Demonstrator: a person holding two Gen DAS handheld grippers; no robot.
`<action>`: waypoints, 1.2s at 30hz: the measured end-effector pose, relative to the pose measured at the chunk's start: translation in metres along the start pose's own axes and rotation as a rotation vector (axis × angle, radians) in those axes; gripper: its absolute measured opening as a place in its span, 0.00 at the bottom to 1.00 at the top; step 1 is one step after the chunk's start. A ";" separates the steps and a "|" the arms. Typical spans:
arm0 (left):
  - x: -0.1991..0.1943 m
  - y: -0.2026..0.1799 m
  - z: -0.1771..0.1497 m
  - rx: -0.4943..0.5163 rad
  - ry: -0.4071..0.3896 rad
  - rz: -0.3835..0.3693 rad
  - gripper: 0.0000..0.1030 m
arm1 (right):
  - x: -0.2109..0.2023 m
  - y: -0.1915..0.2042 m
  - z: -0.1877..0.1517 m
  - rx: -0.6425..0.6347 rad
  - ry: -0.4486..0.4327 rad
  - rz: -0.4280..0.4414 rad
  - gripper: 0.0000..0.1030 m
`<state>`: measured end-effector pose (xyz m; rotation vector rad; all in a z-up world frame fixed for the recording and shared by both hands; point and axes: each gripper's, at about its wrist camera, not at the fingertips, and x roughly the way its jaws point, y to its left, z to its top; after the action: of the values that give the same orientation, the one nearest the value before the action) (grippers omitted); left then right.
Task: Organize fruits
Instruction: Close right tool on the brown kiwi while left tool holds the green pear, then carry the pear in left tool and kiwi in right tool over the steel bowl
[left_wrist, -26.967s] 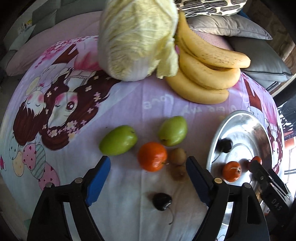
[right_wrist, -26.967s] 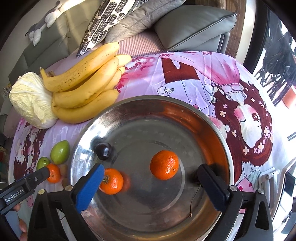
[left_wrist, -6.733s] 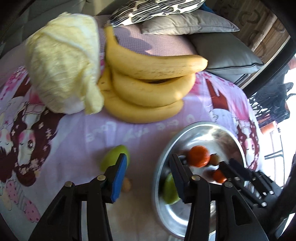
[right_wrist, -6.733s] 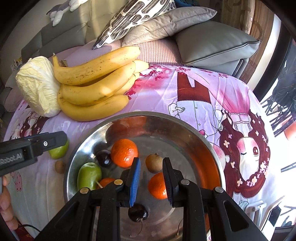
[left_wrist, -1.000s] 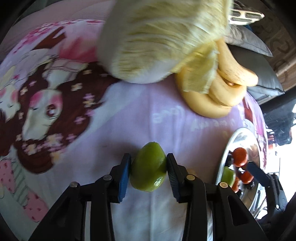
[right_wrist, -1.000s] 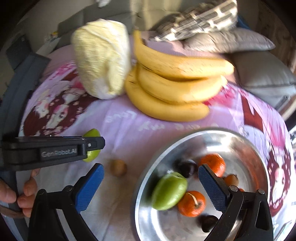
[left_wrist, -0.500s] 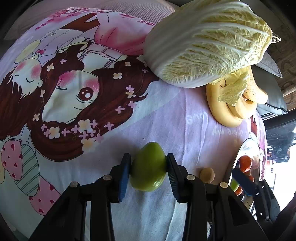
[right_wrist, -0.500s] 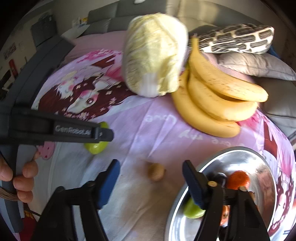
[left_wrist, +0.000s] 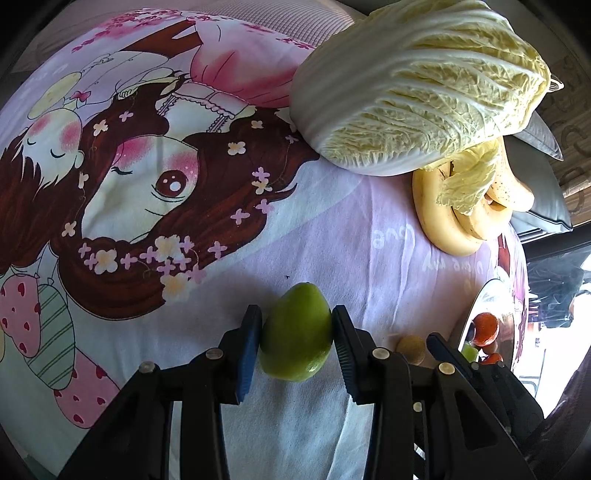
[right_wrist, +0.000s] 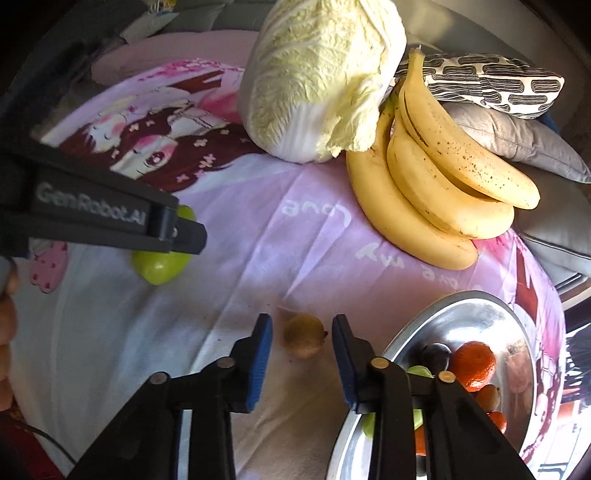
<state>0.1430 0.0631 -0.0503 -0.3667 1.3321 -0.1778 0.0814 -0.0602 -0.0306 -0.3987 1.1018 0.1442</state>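
My left gripper (left_wrist: 296, 314) is shut on a green fruit (left_wrist: 295, 334) and holds it just over the pink cartoon cloth (left_wrist: 332, 240). The right wrist view shows the same green fruit (right_wrist: 159, 266) under the left gripper's fingers (right_wrist: 177, 236). My right gripper (right_wrist: 302, 325) is closing around a small brown fruit (right_wrist: 304, 341) that lies on the cloth. A thin gap shows on each side of it, so the pads do not press. The steel bowl (right_wrist: 480, 302) at lower right holds an orange (right_wrist: 474, 365), a dark plum (right_wrist: 436, 352) and other fruit.
A napa cabbage (right_wrist: 321, 81) and a bunch of bananas (right_wrist: 443, 192) lie at the far side of the cloth. Grey and patterned cushions (right_wrist: 517, 140) sit behind them. A hand (right_wrist: 7, 288) holds the left gripper at the left edge.
The right gripper's jaws have narrowed from wide open to a close straddle of the brown fruit, and it has come down toward it. The left gripper keeps its hold on the green fruit.
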 end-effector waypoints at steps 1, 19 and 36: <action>0.000 0.000 0.000 0.000 0.000 0.000 0.39 | 0.002 0.001 0.000 -0.004 0.006 -0.007 0.32; -0.017 -0.017 0.001 0.047 -0.045 -0.019 0.39 | -0.031 -0.021 -0.004 0.091 -0.072 0.066 0.27; -0.047 -0.090 -0.014 0.228 -0.099 -0.097 0.39 | -0.069 -0.080 -0.040 0.276 -0.122 0.036 0.27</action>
<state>0.1262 -0.0072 0.0226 -0.2441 1.1826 -0.3848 0.0415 -0.1430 0.0347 -0.1212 0.9923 0.0464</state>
